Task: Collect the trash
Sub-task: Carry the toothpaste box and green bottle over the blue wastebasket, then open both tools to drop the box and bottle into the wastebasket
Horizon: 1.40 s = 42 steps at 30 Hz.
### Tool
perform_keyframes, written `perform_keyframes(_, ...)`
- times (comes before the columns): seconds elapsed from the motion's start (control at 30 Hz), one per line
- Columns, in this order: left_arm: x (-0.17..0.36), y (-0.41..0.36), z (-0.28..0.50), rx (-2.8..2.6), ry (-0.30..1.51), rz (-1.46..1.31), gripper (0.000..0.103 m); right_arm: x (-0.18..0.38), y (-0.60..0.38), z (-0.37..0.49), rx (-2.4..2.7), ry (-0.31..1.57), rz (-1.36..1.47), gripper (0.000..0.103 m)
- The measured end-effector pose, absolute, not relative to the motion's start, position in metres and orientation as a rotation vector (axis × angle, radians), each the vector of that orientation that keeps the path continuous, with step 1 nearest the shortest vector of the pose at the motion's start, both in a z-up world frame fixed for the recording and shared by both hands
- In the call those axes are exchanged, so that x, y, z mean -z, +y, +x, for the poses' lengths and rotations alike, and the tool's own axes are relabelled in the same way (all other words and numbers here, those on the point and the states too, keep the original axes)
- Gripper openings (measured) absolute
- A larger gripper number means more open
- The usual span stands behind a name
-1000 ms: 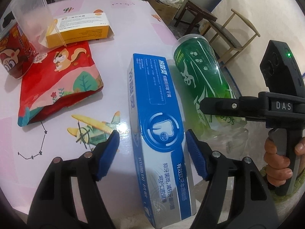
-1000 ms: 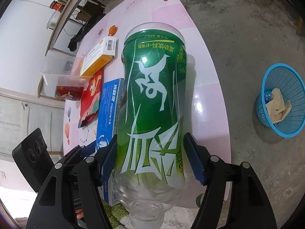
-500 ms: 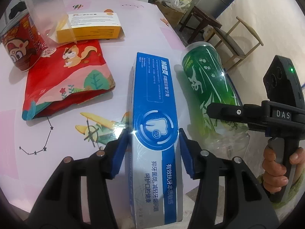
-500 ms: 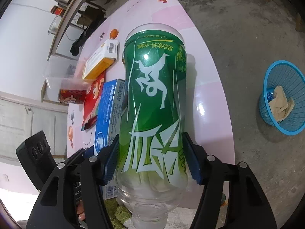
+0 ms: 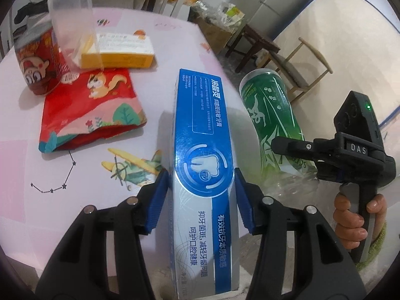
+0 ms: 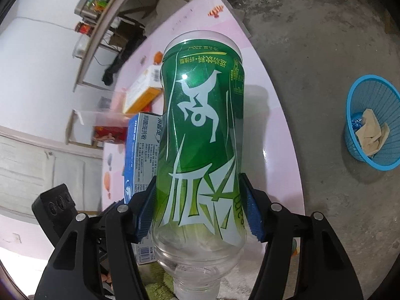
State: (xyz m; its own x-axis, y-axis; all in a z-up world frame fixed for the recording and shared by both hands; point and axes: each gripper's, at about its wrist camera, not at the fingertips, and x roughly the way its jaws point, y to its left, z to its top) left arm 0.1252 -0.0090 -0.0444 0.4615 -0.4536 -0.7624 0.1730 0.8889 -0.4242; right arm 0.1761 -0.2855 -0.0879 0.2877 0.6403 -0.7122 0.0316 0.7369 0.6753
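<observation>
While left tool [image 5: 200, 203] clamps blue toothpaste box [image 5: 203, 150], right tool [image 6: 198, 208] grips green bottle [image 6: 202, 130], seemingly "550ml".

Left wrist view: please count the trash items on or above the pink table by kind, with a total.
Boxes: 2, toothpaste box, yellow box
Bottles: 1, green bottle
Cans: 1, red can
Bags: 2, red snack bag, clear bag
Total: 6

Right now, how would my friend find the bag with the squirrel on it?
Look at the pink table. Find the long blue toothpaste box held in the left gripper; the snack bag lies flat beside it, in front of the yellow box. It alone is red, soft and crumpled, with a cartoon squirrel.
</observation>
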Motion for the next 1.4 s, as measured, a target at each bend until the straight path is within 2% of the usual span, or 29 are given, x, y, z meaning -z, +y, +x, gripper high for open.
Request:
perform_keyframes(0.37,0.001,-0.041,0.127,0.52,0.964,-0.273,0.049,0.057,-0.369,0.13,-0.35,1.053,0.795,0.061)
perform_keyframes(0.67,-0.023,-0.117,0.16,0.713,1.032,-0.232,0.049,0.071,-0.469,0.08,-0.135,0.954,0.935,0.061)
perform_keyframes(0.9,0.012,-0.224,0.199,0.842,1.271,-0.165,0.049,0.137,-0.517,0.06,-0.054,0.985,1.149,0.061)
perform_keyframes(1.0,0.053,-0.273,0.22,0.827,1.441,-0.135,0.049,0.183,-0.538,0.064,-0.032,1.026,1.27,0.061)
perform_keyframes(1.13,0.088,-0.316,0.244,0.752,1.524,-0.055,0.05,0.227,-0.559,0.09,-0.002,1.076,1.379,0.061)
perform_keyframes(1.17,0.097,-0.327,0.253,0.734,1.549,-0.058,0.051,0.235,-0.565,0.1,-0.001,1.076,1.387,0.061)
perform_keyframes(1.2,0.104,-0.335,0.26,0.728,1.57,-0.072,0.06,0.245,-0.574,0.11,0.021,1.074,1.404,0.061)
perform_keyframes(1.27,0.112,-0.35,0.277,0.71,1.58,-0.071,0.071,0.261,-0.588,0.129,0.071,1.074,1.403,0.063)
perform_keyframes(1.4,0.107,-0.347,0.291,0.635,1.5,-0.041,0.072,0.306,-0.602,0.161,0.101,1.127,1.415,0.065)
